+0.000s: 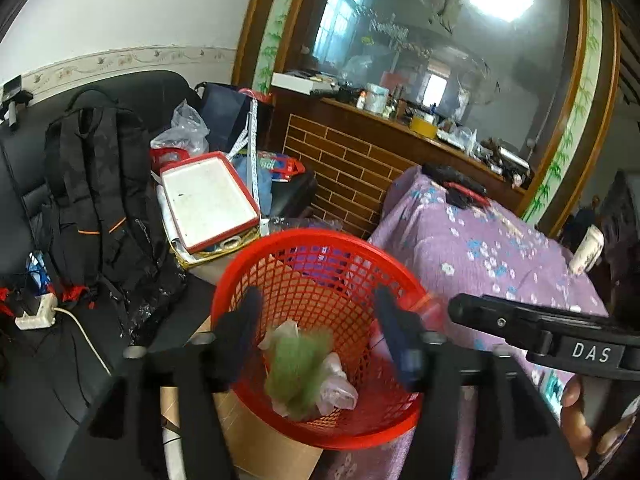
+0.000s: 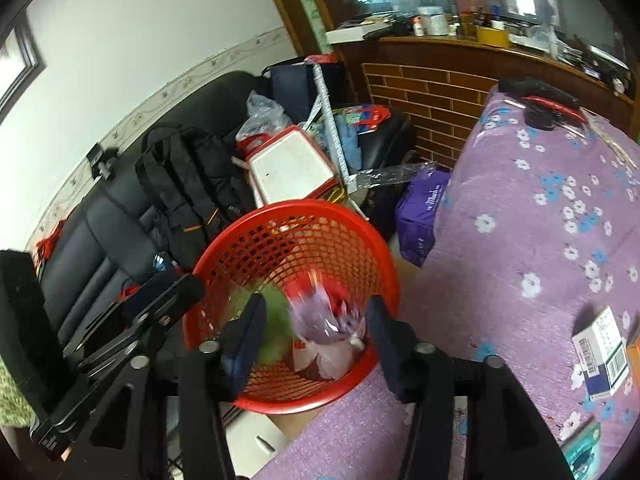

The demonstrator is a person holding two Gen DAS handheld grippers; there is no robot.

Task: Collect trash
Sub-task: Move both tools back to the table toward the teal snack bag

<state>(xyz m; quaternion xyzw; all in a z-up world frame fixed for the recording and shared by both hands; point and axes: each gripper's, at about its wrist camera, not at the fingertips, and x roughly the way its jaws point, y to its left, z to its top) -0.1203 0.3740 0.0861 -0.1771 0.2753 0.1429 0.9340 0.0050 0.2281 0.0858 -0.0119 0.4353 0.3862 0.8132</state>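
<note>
- Both tools parked right over the red basket [image 1: 320, 336], jaws apart, nothing pinched in either one. Looks like a drop-off pose, trash let go straight into the mouth.
- Left tool [image 1: 320, 344]: open, green fuzzy wad [image 1: 300, 376] and crumpled white plastic [image 1: 336, 384] lying loose just ahead of and below the fingertips, down on the basket floor. No pad touching them.
- Right tool [image 2: 316, 340]: open too, a blurry purple-and-red wrapper [image 2: 328, 332] between the fingers but apart from both, probably mid-fall or just landed.
- Basket sitting just beside the purple flowered bed [image 2: 520, 220], mouth tilted up toward the tools, long axis running from rim down and away. Handy spot for reaching from either side.
- Wrapper's long axis roughly along the fingers, twisted end pointing back at the tool; too smeared to say more.
- Small white box [image 2: 600, 348] off to the right on the bed, likely next.
</note>
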